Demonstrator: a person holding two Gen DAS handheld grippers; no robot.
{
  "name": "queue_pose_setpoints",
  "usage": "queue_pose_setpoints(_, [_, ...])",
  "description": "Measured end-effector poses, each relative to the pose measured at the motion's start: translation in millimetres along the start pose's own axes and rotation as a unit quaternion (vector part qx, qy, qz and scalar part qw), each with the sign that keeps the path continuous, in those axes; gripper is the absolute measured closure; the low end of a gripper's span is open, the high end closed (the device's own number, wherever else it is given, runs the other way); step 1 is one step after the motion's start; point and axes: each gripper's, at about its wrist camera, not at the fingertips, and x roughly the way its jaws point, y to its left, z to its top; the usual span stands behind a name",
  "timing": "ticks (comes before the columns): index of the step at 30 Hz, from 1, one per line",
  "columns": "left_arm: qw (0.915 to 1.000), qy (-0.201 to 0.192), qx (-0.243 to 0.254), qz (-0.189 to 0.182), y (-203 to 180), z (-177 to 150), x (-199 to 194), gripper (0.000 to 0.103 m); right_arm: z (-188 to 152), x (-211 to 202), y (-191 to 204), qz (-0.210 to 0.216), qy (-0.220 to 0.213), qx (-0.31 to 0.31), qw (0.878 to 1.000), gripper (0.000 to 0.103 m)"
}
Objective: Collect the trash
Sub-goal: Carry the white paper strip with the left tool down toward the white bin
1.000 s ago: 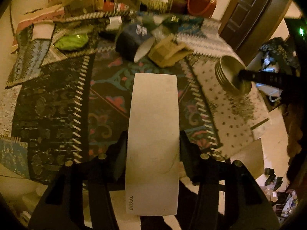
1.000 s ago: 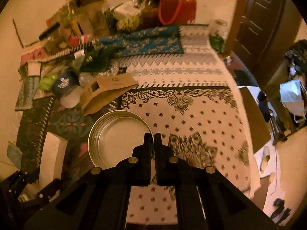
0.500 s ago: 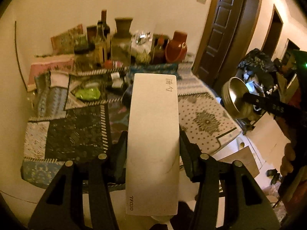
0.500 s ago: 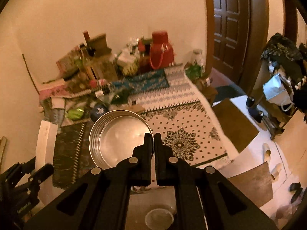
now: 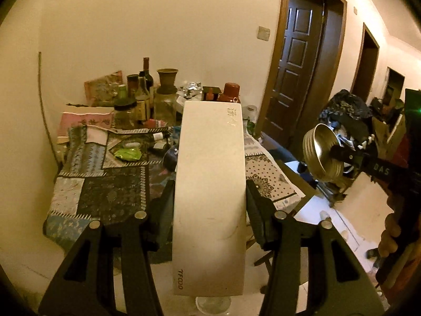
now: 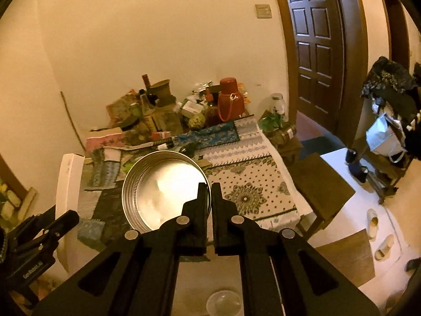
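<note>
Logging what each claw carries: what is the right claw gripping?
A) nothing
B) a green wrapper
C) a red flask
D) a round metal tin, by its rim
D: the right claw is pinched shut on the rim of the tin, held up off the table; the left-wrist view also shows the tin held in the air.

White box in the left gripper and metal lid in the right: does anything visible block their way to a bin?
No bin is in view, so the path cannot be judged. The white box sits clamped in the left gripper, the metal lid in the right gripper, both lifted off the table.
</note>
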Motion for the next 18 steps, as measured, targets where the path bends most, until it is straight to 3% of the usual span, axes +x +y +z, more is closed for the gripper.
queue_pose_setpoints(9, [0.9980, 0.032, -0.049, 0.024, -59.0, -61.6, -29.5, 0.053, -51.4, -34.7, -42.9, 0.020, 0.041, -0.014, 0.999, 0.100])
queue_pose_setpoints(18, [0.9928, 0.089, -0.074, 0.029, -95.7, -124.2, -32.8, 0.053, -103.7, -32.3, -77.9, 0.023, 0.106, -0.021, 0.994, 0.100])
